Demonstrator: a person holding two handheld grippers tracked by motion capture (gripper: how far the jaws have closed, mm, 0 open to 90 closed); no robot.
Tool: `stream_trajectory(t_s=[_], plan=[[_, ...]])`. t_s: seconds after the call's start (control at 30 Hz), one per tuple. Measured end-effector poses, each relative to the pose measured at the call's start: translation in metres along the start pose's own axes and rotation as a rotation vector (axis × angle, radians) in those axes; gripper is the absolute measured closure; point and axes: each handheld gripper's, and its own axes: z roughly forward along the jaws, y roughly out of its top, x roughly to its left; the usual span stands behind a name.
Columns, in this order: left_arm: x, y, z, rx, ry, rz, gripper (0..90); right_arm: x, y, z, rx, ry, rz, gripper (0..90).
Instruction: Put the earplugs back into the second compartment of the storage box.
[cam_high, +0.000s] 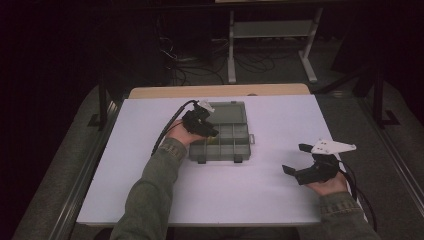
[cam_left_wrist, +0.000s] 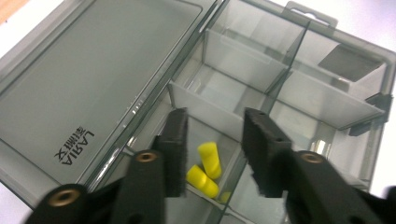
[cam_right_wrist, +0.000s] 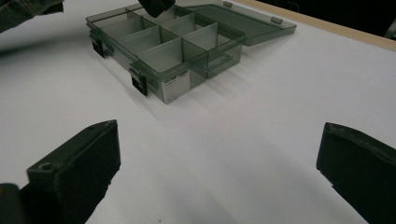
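The left gripper (cam_left_wrist: 212, 149) is held over the open compartment box (cam_high: 220, 135) at the middle of the white table (cam_high: 150, 200), its jaws parted with nothing pressed between them; two yellow earplugs (cam_left_wrist: 206, 168) are seen lying in the compartment beneath. The right gripper (cam_right_wrist: 219, 172) is held wide open, well apart from the box.

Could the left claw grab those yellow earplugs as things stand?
Probably yes. The left claw hangs open right above the yellow earplugs in the open box; only a divider close by might crowd it.
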Motion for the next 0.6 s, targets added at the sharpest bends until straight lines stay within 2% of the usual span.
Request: stream_trajectory(t_s=[0.17,0.23,0.37,0.47,0.6], plan=[[-0.005,0.001,-0.009,-0.056,-0.003,0.01,37.6,0.0,0.0,0.0,0.001,-0.001,0.0,0.0],[-0.007,0.0,-0.014,-0.077,-0.017,0.005,29.6,0.0,0.0,0.0,0.0,-0.001,0.0,0.0],[-0.01,-0.003,-0.024,-0.152,-0.033,-0.007,13.3,0.0,0.0,0.0,0.001,-0.001,0.001,0.0],[-0.012,-0.006,-0.028,-0.16,-0.015,-0.007,0.0,0.0,0.0,0.0,0.001,-0.002,0.001,0.0],[-0.013,-0.012,-0.036,-0.187,-0.009,0.002,0.0,0.0,0.0,0.0,0.001,-0.003,0.002,0.0]])
